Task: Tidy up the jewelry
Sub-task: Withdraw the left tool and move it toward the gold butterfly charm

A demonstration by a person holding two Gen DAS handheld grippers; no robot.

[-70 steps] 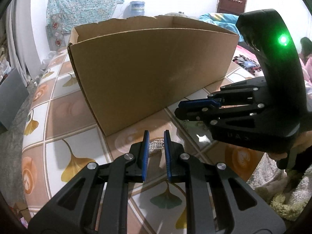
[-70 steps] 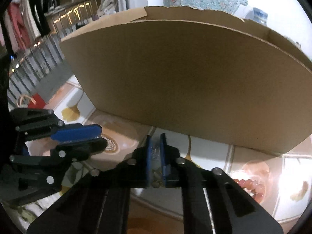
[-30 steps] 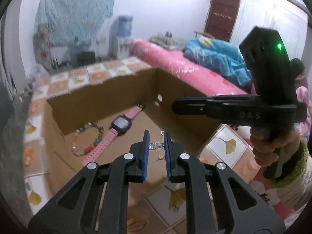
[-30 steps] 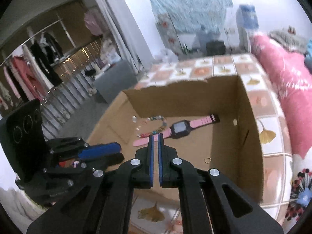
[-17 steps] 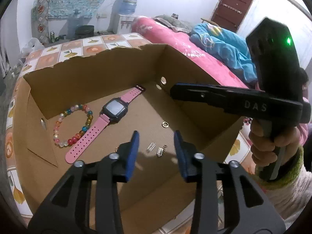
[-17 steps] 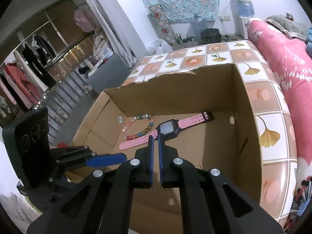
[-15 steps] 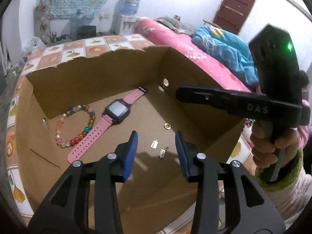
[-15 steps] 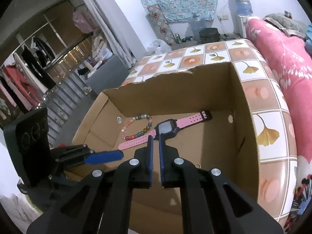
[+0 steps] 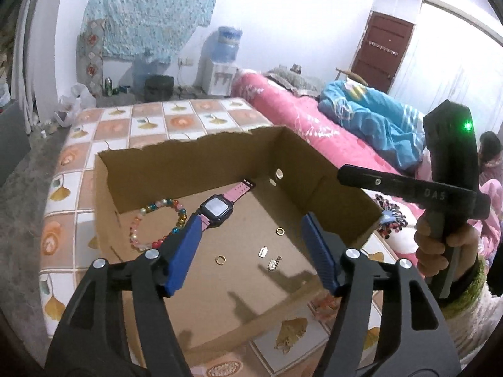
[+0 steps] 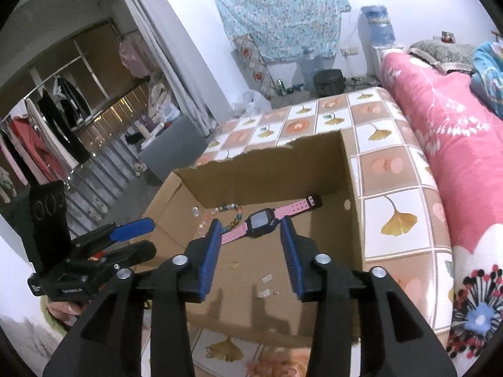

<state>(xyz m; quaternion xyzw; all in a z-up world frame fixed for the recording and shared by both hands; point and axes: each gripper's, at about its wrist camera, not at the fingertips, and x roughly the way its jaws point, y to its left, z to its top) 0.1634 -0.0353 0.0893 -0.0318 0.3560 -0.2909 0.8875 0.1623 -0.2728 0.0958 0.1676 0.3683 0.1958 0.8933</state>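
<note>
The cardboard box [image 9: 195, 154] is plain brown. Inside it, the watch [image 9: 217, 207] has a pink strap and black case; at its 9 o'clock, the bead bracelet [image 9: 147, 216] is multicoloured. The tablecloth [image 10: 399, 216] shows orange-and-white squares with what look like yellow ginkgo leaves.

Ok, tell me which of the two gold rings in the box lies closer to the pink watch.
The ring further back on the cardboard box floor, right of the pink watch. The other ring lies nearer the front, left of the two small silver charms.
</note>
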